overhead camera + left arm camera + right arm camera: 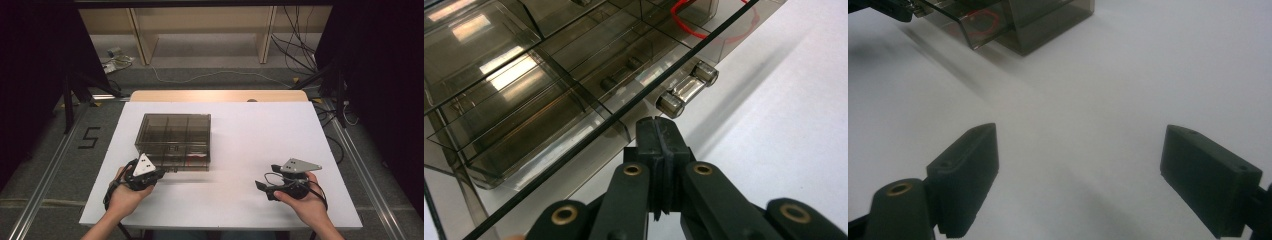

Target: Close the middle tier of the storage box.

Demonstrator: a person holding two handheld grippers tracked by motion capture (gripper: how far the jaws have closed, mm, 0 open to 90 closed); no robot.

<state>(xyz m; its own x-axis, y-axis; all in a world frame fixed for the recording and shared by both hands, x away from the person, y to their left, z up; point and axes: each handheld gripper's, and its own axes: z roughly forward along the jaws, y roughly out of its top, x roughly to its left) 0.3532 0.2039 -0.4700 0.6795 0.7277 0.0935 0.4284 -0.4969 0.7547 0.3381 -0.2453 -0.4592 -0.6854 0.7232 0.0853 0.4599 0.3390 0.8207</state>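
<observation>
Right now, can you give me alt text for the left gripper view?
The left gripper, jaws shut, sits at the front edge of a smoky clear plastic box, beside its latch. The box has dividers inside, a red loop shows at its far end, and it stands on a white table.

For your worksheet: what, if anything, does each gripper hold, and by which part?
Nothing is held. The left gripper is shut at the smoky compartment box's front latch; the right gripper hangs open over the table.
</observation>
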